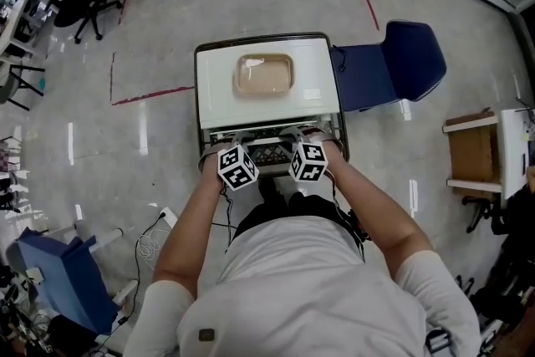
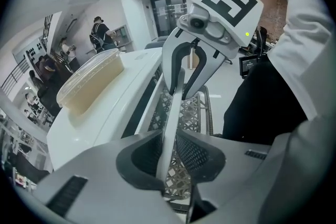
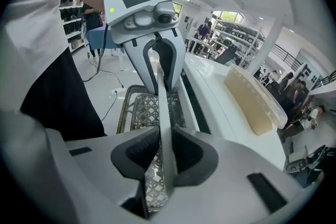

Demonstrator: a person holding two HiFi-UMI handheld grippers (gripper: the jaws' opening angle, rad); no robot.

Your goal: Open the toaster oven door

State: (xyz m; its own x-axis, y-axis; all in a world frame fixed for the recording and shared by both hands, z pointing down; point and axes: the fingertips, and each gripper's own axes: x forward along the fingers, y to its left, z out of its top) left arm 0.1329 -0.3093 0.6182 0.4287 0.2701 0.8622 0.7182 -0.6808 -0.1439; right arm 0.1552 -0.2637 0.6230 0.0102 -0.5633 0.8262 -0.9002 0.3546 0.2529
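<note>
The left gripper (image 2: 169, 152) is clamped on the toaster oven's door handle (image 2: 173, 113). The white bar runs straight through the gap between its dark ribbed pads (image 2: 142, 152), and both pads press against it. Beyond these jaws, further along the same bar, the right gripper (image 2: 184, 93) grips the handle too.

The right gripper view shows the same hold from the other end. The right gripper (image 3: 164, 152) has its jaws closed on the handle (image 3: 163, 113), with the bar pinched between the two pads. The left gripper (image 3: 160, 78) holds the bar just ahead of these jaws.

On the outer side of the left jaws lies the white toaster oven (image 2: 105, 123), with a dark gap between its front edge and the handle. On top of the oven, off to that side and past the jaws, sits a clear plastic container (image 2: 92, 84). Under the handle and both pairs of jaws is a metal mesh (image 2: 186, 118).

From the head view, both grippers sit side by side at the near front edge of the oven (image 1: 217, 88), the left (image 1: 224, 148) just apart from the right (image 1: 303, 136).
</note>
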